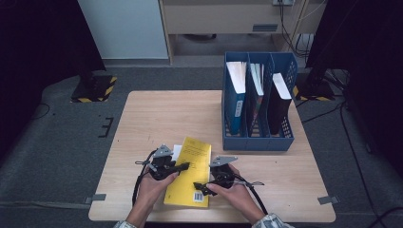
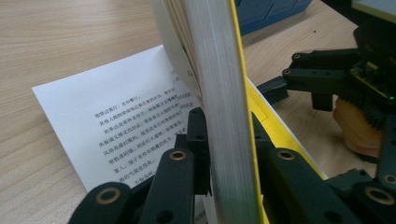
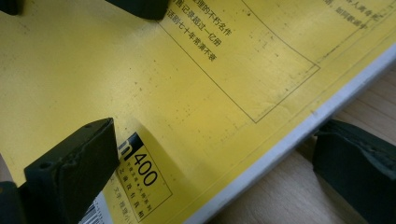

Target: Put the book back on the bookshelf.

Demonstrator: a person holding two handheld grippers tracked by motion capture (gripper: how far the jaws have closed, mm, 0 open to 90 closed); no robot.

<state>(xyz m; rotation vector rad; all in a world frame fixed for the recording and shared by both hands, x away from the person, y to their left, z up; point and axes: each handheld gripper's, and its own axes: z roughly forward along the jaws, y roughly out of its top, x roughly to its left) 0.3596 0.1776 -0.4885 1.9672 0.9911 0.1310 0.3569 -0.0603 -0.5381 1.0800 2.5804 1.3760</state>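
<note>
A yellow book (image 1: pixel 190 161) lies on the wooden table (image 1: pixel 152 114) near its front edge. My left gripper (image 1: pixel 183 166) is at the book's left edge and is shut on the raised block of pages and yellow cover (image 2: pixel 219 93), which stands up between the jaws. A white printed page (image 2: pixel 116 107) lies flat beneath. My right gripper (image 1: pixel 198 186) is at the book's lower right, open wide. In the right gripper view one finger (image 3: pixel 79 158) hovers over the yellow cover (image 3: pixel 187 70) by the barcode, and the other finger (image 3: pixel 359 168) sits off the book's edge over the table.
A blue three-slot file holder (image 1: pixel 259 140) stands at the back right of the table with a book upright in each slot. The person's hands come in over the front edge. Dark stands and cables are on the floor around the table.
</note>
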